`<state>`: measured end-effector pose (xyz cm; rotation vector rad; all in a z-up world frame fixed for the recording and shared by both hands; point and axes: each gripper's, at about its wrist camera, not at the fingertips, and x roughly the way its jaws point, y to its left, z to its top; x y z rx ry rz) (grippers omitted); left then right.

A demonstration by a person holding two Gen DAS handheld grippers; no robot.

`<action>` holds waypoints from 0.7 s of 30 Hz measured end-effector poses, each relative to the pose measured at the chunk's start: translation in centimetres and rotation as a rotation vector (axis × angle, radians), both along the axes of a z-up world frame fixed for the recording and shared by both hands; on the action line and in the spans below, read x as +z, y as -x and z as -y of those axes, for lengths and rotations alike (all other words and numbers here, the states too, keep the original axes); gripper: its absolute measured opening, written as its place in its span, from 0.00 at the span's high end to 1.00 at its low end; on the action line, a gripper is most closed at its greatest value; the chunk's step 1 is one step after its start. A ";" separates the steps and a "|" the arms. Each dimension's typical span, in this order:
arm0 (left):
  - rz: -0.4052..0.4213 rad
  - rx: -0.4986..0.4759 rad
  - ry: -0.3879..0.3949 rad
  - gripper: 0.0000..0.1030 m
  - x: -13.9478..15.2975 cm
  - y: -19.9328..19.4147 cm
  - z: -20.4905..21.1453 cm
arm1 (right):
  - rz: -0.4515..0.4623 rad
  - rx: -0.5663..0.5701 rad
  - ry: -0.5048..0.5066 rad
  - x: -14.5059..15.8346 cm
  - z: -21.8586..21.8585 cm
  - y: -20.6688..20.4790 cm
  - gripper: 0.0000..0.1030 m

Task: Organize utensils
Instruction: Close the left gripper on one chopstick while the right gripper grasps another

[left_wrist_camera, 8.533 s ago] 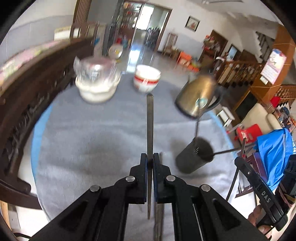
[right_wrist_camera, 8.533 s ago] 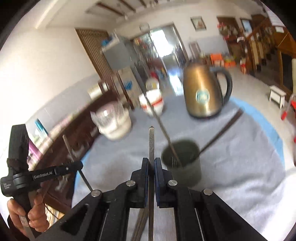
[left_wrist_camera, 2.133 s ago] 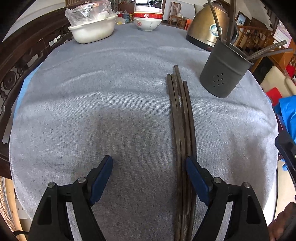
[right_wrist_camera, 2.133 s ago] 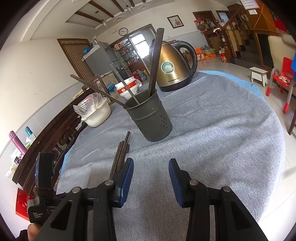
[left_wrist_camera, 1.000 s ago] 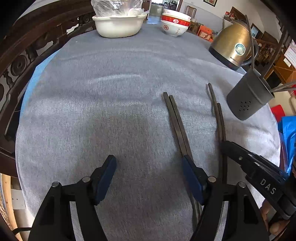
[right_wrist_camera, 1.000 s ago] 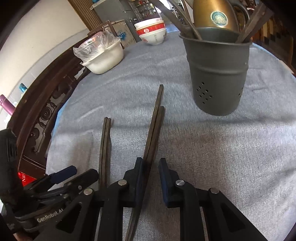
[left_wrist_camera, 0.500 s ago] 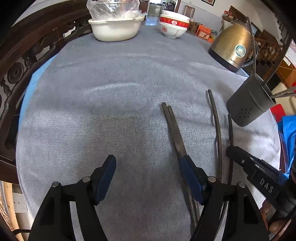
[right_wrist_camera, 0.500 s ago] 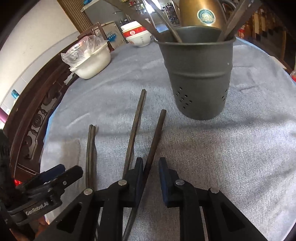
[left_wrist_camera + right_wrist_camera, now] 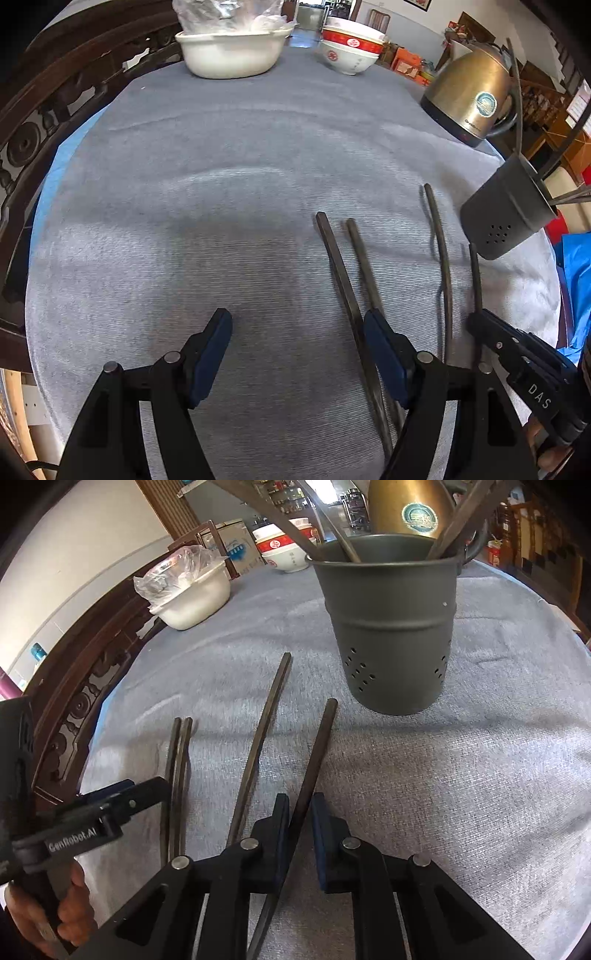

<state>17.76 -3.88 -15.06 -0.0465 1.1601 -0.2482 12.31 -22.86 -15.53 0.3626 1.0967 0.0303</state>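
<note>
Chopsticks lie on the grey cloth (image 9: 221, 206), four loose ones, with about four more standing in the dark holder (image 9: 391, 635). Farthest left, a pair (image 9: 177, 771) rests side by side just beside the left gripper (image 9: 297, 354), whose claw is spread wide and holds nothing. Next comes a single chopstick (image 9: 258, 746) lying free. Right of it, another chopstick (image 9: 314, 757) sits between the fingers of the right gripper (image 9: 297, 834), which are nearly pressed together on it near its thin end; its thick end points toward the holder, close but apart.

These sticks look light, stiff and smooth, so one could swivel or slip in a narrow pinch. I would take hold nearer the middle. Behind stand one gold kettle (image 9: 469, 96), one white basin (image 9: 229, 51) and stacked bowls (image 9: 349, 51).
</note>
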 end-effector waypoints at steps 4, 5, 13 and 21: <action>-0.029 0.005 -0.008 0.27 0.1 -0.1 -0.5 | -0.036 0.017 0.007 0.2 0.1 0.0 0.88; -0.036 0.004 -0.007 0.27 0.1 -0.3 -0.5 | -0.053 0.024 0.002 0.3 0.1 0.0 0.88; -0.068 0.029 0.004 0.28 0.1 -2.9 0.4 | -0.115 -0.023 -0.029 0.4 1.2 -2.3 0.82; -0.080 0.038 -0.011 0.48 0.0 -4.3 1.2 | -0.145 -0.066 0.014 -0.2 0.7 -4.7 0.82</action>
